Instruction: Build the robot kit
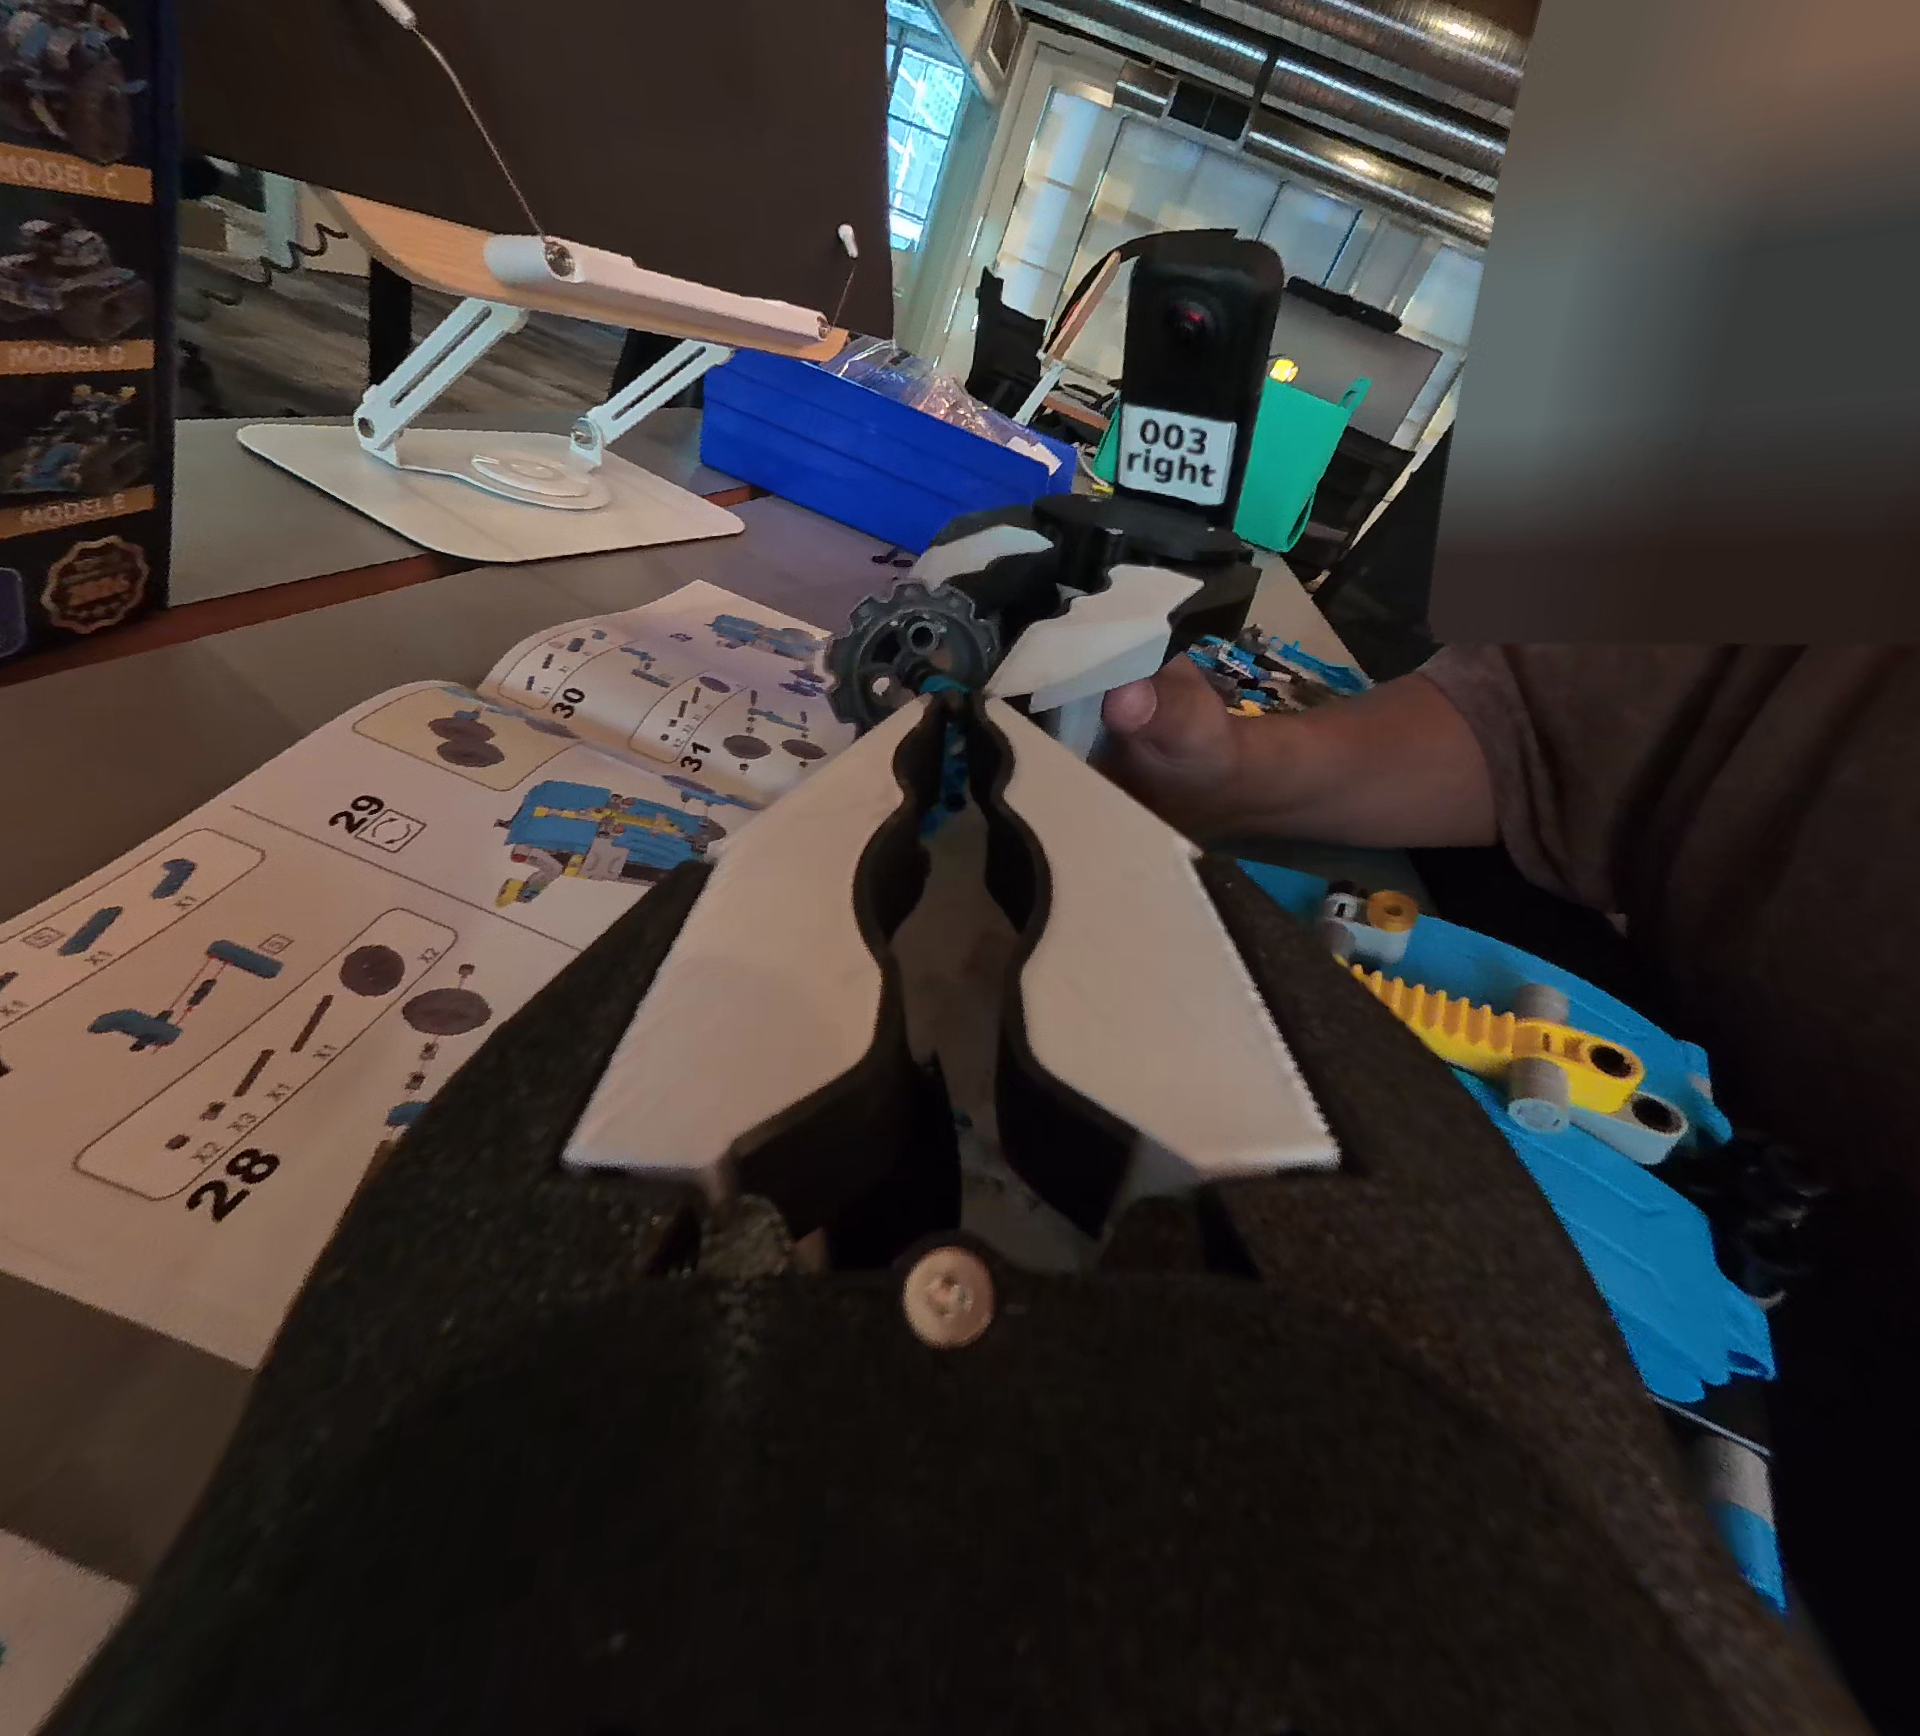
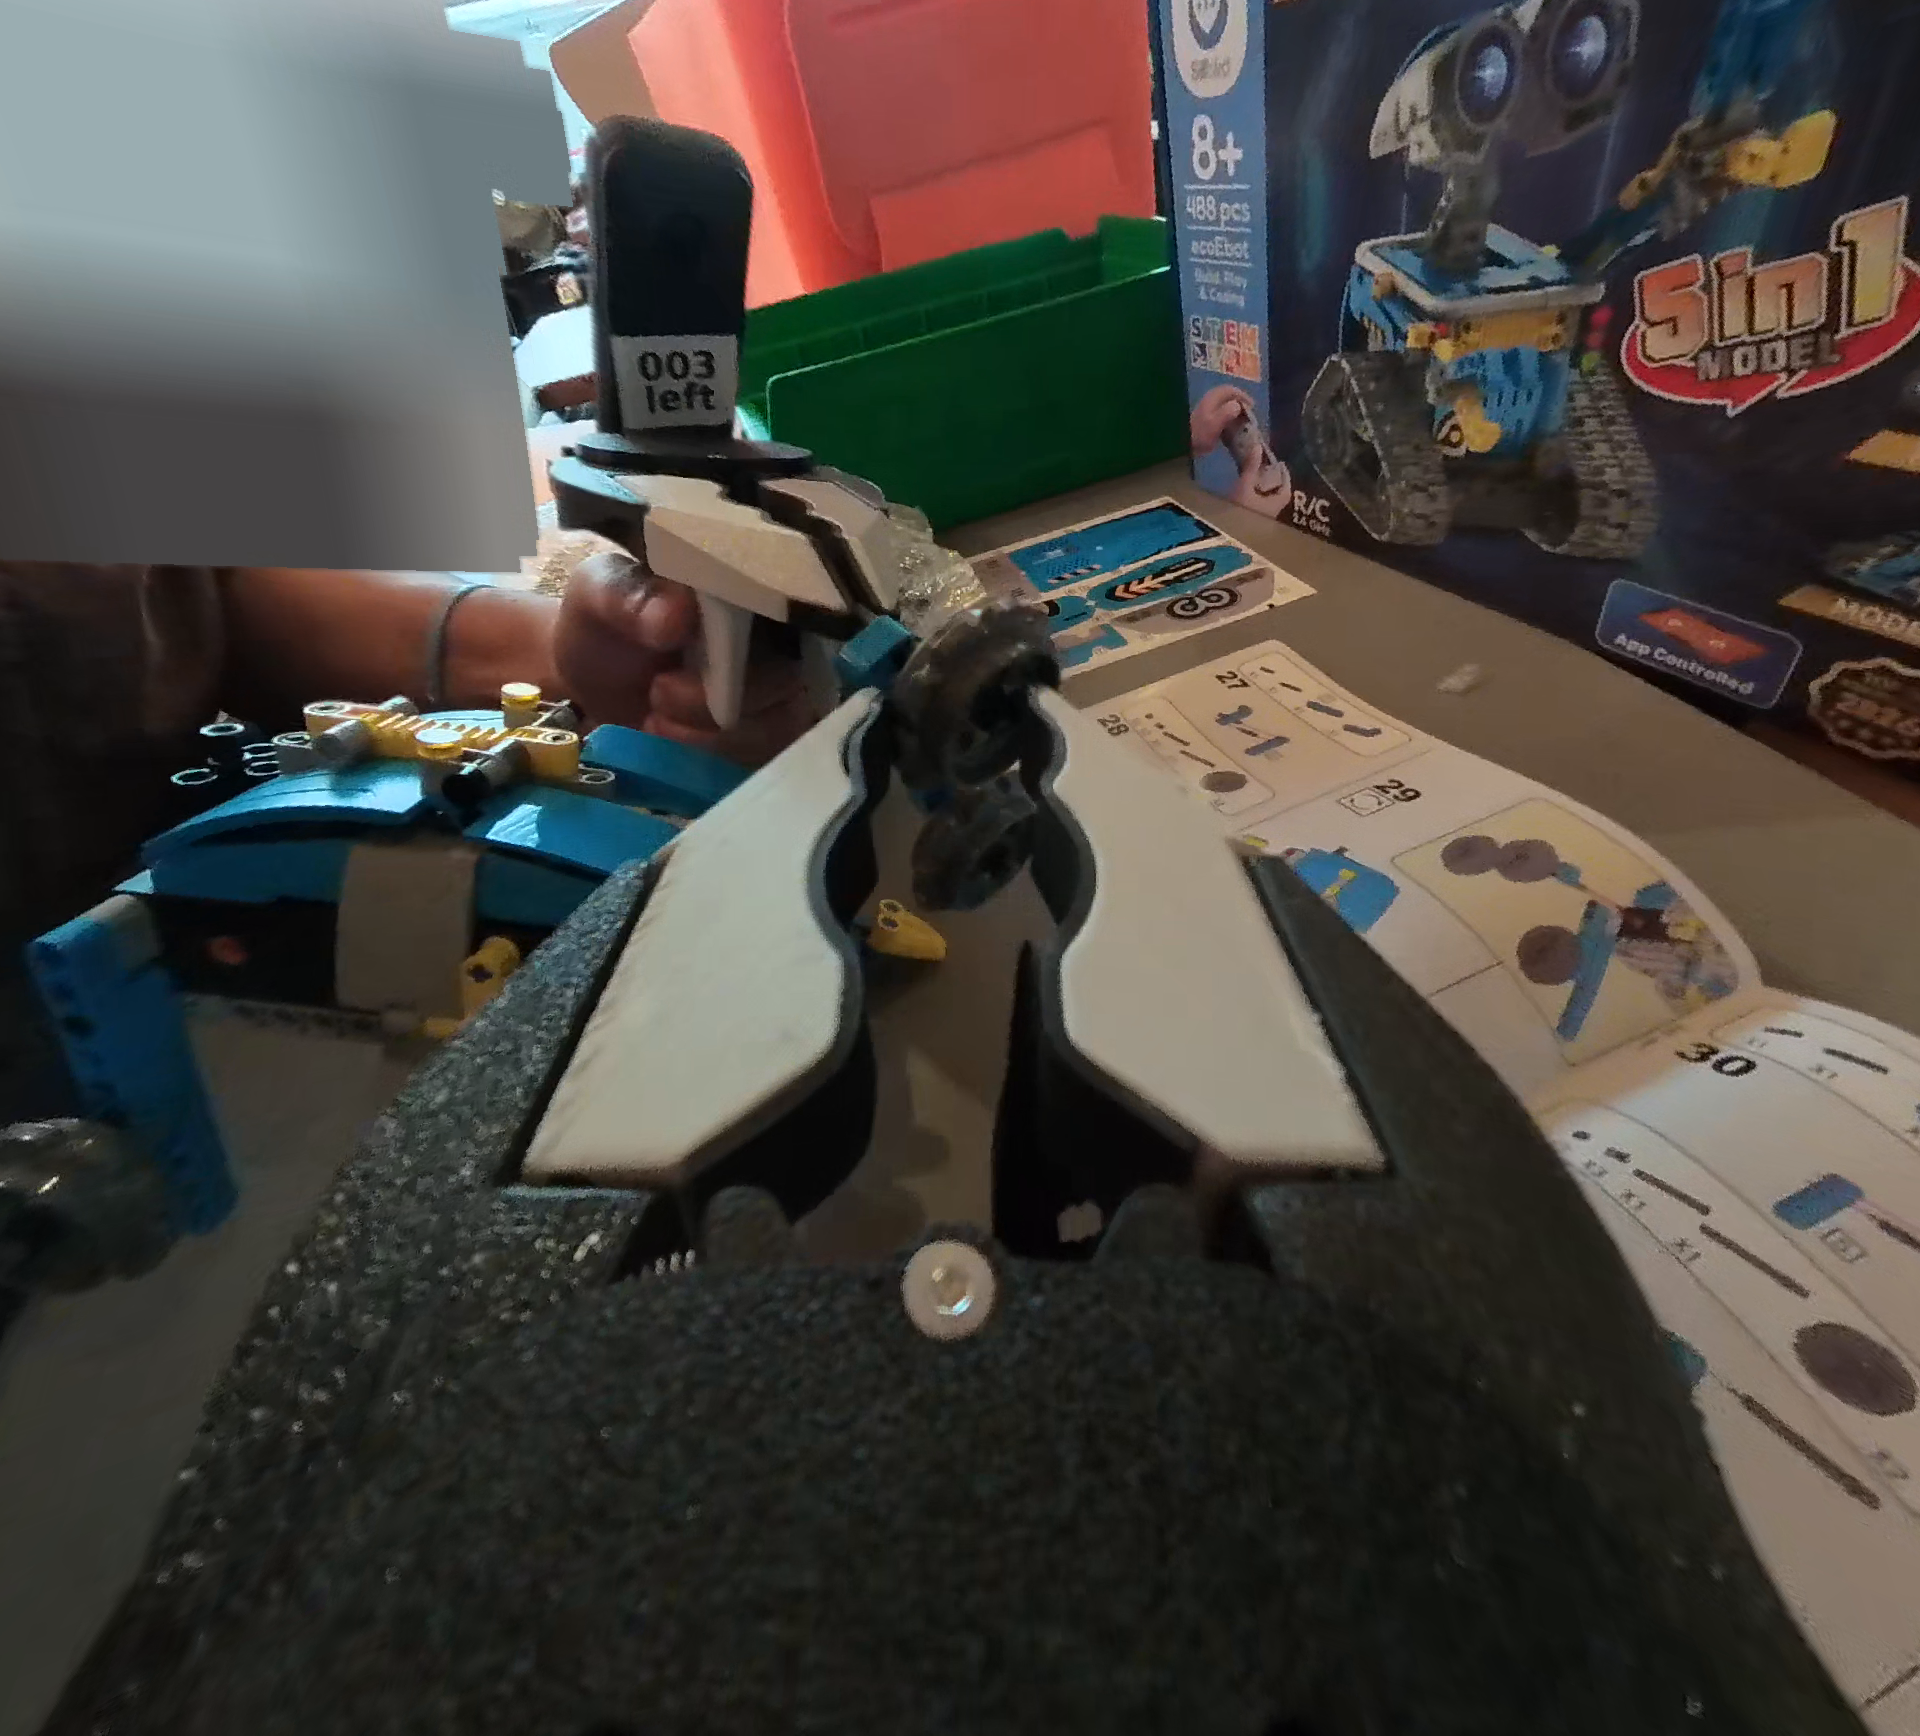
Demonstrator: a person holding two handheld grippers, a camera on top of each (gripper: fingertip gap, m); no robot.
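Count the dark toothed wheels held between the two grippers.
2: one dark toothed wheel near the right gripper fingertips, the second wheel just below it. Others may be hidden.

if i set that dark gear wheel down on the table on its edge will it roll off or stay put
The gear wheel is round, so on edge it would probably roll or topple flat. Its toothed rim might slow it a little on the table. It looks like light, stiff plastic, and the blue piece attached to it, pinched by the left gripper, would likely tip it sideways.
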